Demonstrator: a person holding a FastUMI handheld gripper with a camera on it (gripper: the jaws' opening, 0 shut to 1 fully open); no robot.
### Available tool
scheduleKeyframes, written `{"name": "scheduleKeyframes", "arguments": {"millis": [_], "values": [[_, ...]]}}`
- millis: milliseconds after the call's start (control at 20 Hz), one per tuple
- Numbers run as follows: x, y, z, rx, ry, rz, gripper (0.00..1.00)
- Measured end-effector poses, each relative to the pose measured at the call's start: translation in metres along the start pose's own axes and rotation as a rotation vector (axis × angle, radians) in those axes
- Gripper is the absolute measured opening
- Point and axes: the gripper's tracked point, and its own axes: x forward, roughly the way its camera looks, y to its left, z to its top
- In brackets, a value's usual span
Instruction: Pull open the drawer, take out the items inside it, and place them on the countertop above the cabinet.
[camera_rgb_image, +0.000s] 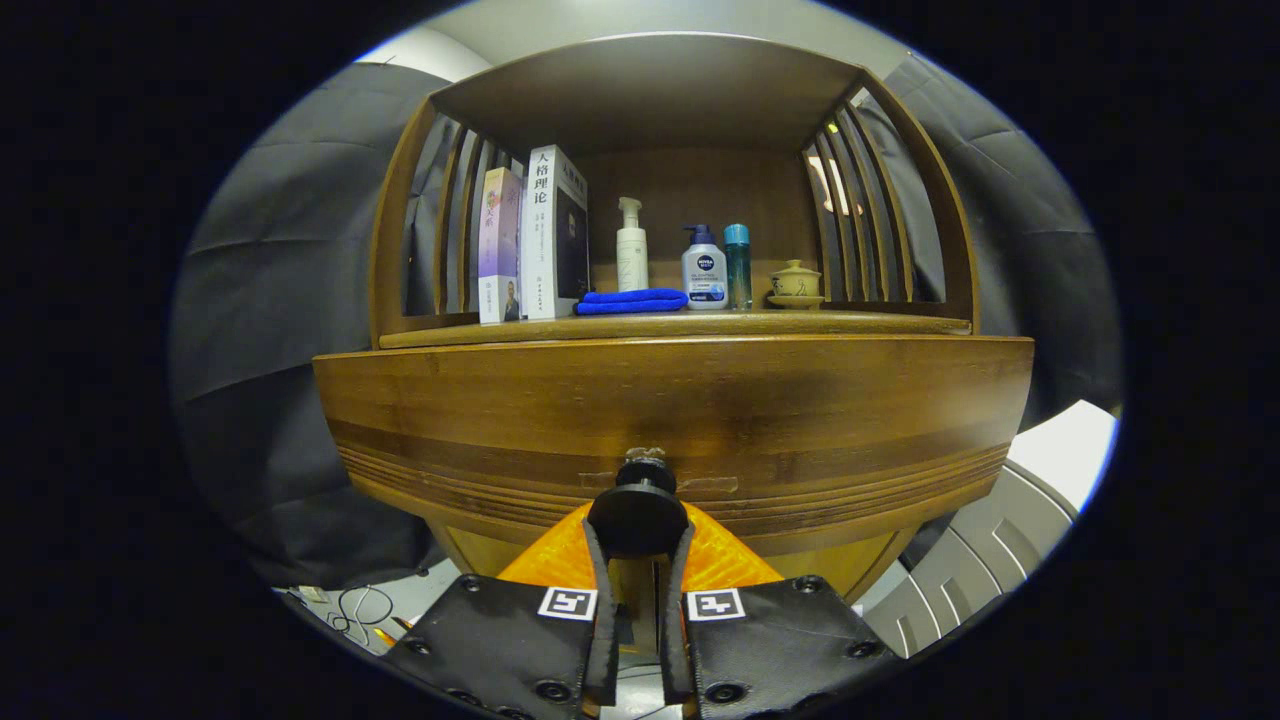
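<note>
- The gripper (638, 545) has its two black fingers (598, 600) closed in on the round black knob (637, 515) of the brown wooden drawer front (680, 420), one finger on each side, seemingly pressing it.
- The knob sits between the fingertips, dead ahead; its stem runs straight along the fingers, so the pull should come straight back.
- The drawer looks shut or barely started (contents hidden).
- The table (850, 322) above carries books, bottles and a folded blue cloth (632, 301).

Gripper (638, 545): level, pointing straight ahead.
Jaws: narrowed on the knob (637, 515), seemingly pressing both its sides.
</note>
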Motion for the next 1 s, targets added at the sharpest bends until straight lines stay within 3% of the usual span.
{"name": "scheduleKeyframes", "arguments": {"millis": [1000], "values": [[-0.092,0.009,-0.029,-0.079,0.028,0.089,0.19]]}}
